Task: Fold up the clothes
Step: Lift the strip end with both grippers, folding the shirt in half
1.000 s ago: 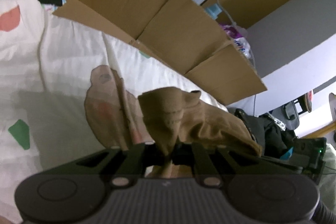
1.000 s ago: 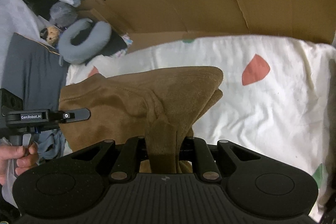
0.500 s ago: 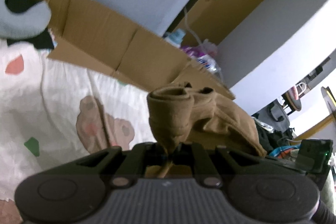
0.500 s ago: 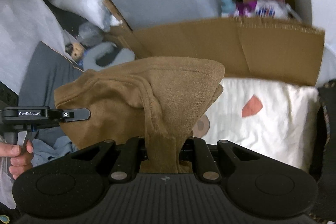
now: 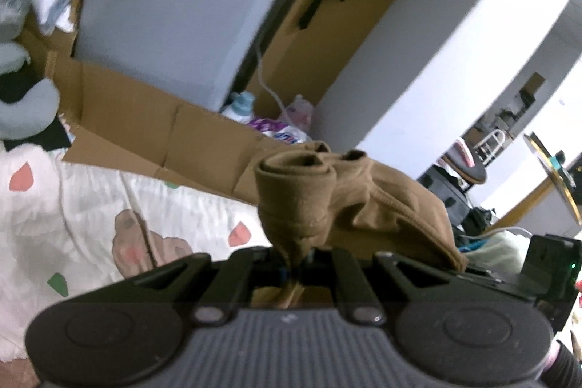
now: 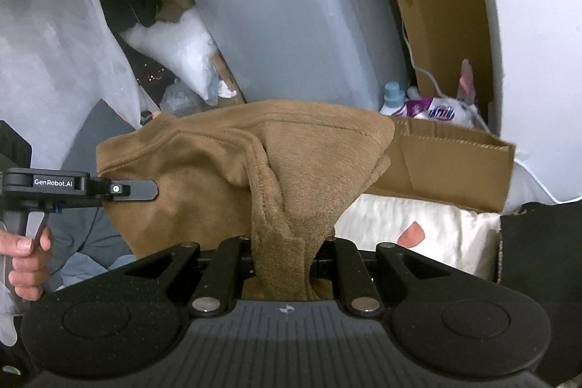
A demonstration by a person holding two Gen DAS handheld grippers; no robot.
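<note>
A brown fleece garment hangs in the air, stretched between my two grippers, well above the bed. My left gripper is shut on a bunched edge of the brown garment, which rolls up over the jaws and trails off right. My right gripper is shut on a thick fold of the same cloth. In the right wrist view the left gripper shows from the side at the garment's left edge, with a person's hand on its trigger.
A white sheet with coloured patches covers the bed below. Flattened cardboard stands along its far side, before a grey appliance. Detergent bottles sit behind the cardboard. A grey neck pillow lies at left.
Both grippers have risen a good way, lifting the brown garment off the bed. The sheet now sits lower in both views and the grey appliance and wall fill the upper part.
</note>
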